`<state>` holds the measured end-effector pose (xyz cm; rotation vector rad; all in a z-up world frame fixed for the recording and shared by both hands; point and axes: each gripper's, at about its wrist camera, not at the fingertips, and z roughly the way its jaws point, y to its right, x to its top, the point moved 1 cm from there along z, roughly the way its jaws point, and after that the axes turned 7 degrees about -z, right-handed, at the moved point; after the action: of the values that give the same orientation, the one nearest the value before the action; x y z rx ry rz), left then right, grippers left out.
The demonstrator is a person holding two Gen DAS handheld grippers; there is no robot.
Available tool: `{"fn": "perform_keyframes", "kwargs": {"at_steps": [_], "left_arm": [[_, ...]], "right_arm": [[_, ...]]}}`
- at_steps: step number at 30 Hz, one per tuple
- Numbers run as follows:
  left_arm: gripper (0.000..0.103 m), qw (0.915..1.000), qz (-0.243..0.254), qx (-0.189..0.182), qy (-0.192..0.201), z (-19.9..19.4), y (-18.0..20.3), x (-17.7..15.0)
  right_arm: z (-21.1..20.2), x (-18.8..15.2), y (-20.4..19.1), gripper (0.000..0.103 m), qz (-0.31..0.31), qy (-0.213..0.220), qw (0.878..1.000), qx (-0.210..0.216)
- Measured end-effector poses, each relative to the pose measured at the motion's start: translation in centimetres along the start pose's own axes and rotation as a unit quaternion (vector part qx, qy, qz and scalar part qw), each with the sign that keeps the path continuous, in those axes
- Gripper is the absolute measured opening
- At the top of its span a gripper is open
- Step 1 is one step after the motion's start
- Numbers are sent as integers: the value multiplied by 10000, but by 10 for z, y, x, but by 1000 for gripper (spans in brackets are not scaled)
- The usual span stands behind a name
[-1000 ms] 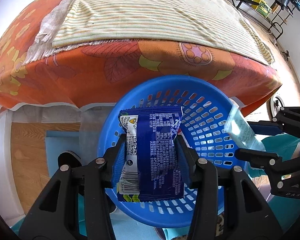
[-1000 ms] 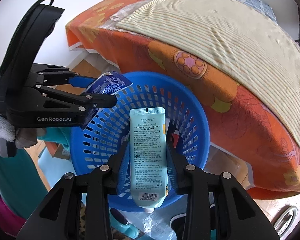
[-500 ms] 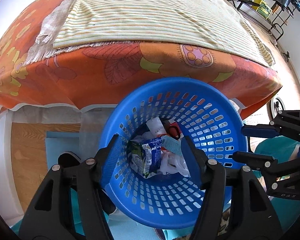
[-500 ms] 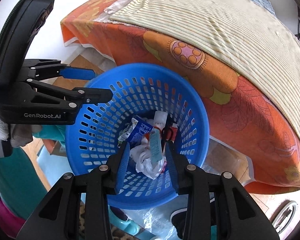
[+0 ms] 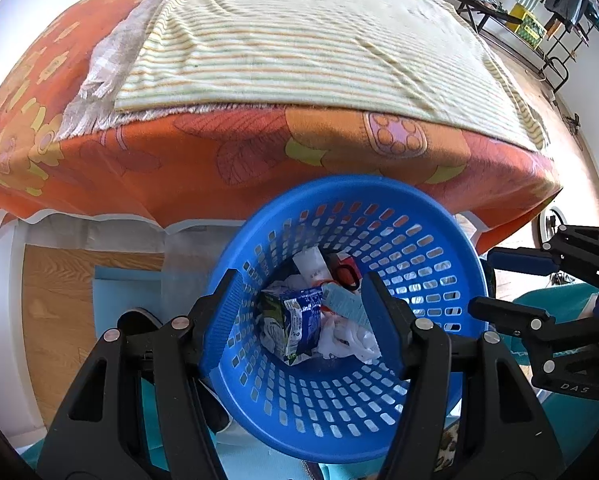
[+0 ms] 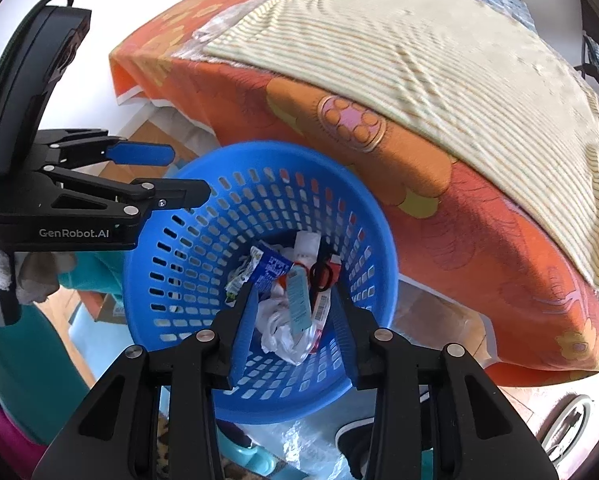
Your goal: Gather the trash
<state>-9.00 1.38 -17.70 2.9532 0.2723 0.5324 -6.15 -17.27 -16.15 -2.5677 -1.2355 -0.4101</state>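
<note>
both claws now empty, wrapper (image 5: 295, 326) and tube (image 6: 298, 304) in basket (image 5: 451, 240)

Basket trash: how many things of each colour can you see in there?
Inside the blue basket:
Blue wrapper: 1
Pale teal tube: 1
Red-handled scissors: 1
White crumpled bag: 1
White packet with a barcode: 1
Total: 5 that I can tell apart; more may lie hidden underneath.

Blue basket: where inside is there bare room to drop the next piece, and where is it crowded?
The blue basket is crowded at its centre: snack wrapper, mint tube, white plastic and a red-and-black item are piled together. Bare floor and wall border the pile on the near side and the far wall. Both grippers, left and right, are open above it.
</note>
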Motion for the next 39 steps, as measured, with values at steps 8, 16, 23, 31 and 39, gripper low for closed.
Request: {"fn": "perform_keyframes", "kwargs": {"at_steps": [8,16,23,31,39], "left_arm": [[63,9998,-34,-62,193,-12,4,17],[64,9989,-55,-120,458,-29,11,42],[73,9963,-96,-214,828,-49,18,64],[73,9912,48,-311,1287,-77,36,94],[80,9819,219,-293,1857,-109,50,129]], "right_arm": [[-21,14,17,48,202,352,9989,-225],[-42,29,36,51,382,662,9960,-457],[-65,44,53,58,523,989,9916,-644],[-85,63,71,60,656,1290,9866,-752],[-114,84,91,62,694,1688,9775,-1056]]}}
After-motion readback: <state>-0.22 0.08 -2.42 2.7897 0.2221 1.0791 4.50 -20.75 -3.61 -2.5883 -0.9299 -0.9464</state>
